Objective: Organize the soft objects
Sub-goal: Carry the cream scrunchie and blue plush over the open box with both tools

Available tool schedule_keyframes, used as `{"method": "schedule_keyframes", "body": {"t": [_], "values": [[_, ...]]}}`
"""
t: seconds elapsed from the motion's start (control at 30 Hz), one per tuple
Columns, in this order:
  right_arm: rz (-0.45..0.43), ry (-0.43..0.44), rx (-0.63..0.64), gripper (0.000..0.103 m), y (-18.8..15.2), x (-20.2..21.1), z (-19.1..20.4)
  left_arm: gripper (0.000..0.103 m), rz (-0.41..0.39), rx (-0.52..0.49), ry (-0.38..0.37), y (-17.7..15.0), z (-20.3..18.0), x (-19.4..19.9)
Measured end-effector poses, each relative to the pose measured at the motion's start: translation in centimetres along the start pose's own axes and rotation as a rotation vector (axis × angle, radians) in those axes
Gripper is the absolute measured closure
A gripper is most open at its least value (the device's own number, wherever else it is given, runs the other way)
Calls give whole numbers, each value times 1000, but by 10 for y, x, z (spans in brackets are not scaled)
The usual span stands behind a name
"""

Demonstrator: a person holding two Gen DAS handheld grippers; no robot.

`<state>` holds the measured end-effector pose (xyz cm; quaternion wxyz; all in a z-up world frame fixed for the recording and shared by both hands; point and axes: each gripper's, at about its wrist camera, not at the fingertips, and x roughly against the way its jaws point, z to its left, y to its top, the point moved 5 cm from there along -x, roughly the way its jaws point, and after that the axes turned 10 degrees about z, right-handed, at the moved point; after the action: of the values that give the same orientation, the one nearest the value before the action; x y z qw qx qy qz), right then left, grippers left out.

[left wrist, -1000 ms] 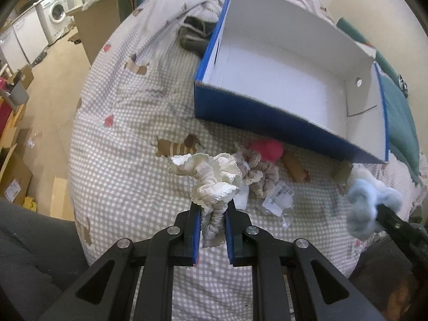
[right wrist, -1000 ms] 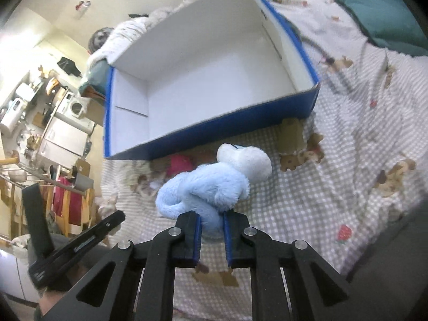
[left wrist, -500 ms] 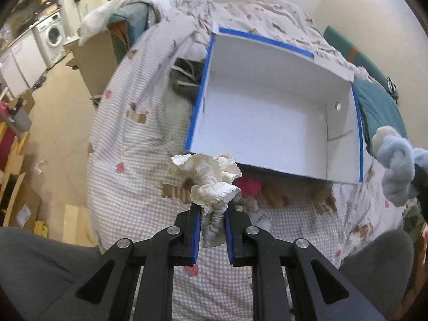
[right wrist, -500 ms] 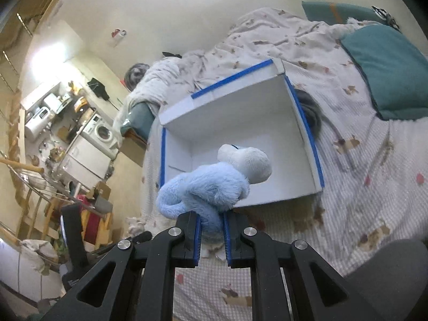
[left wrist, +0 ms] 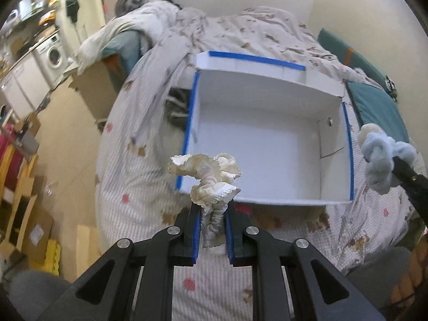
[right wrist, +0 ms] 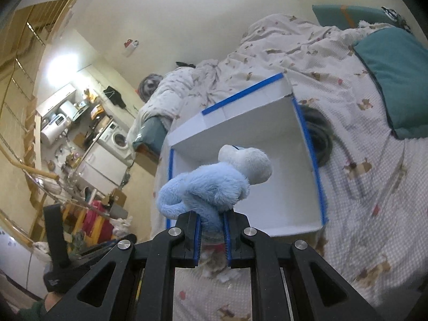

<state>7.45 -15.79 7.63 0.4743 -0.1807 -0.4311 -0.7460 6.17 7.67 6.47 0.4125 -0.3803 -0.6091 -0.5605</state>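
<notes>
Above the open white box [left wrist: 256,144] on the bed, your left gripper [left wrist: 213,223] pinched the cream ruffled scrunchie [left wrist: 208,187] by its gathered band; your right gripper [right wrist: 211,231] squeezed the blue plush toy [right wrist: 214,184]. Both looked light and squashy.

Box [left wrist: 267,144] on bed [left wrist: 139,187], pillow [left wrist: 379,112] right.

Bed [left wrist: 149,182] w/ checked dog-print cover, teal pillow [right wrist: 396,75] at far end; washing machine [left wrist: 54,54] far left bkgd.
</notes>
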Motion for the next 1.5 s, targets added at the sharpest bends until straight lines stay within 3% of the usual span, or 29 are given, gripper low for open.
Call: {"method": "schedule_keyframes", "body": {"t": [0.37,0.6,0.77,1.1,1.5], "values": [[33,-147,8,88,29,-68,-37,89,-11,-91,-61,60,-23,-71],[131,-176,25,88,17,-122,-47,89,22,-129,-65,61,-33,-130],[205,-198,34,88,7,-150,-47,89,84,-70,-101,57,-29,-157],[254,-209,23,88,-3,-171,-57,88,65,-60,-87,55,-27,-162],[238,-216,18,88,-1,-169,-55,88,59,-39,-83,53,-24,-161]]}}
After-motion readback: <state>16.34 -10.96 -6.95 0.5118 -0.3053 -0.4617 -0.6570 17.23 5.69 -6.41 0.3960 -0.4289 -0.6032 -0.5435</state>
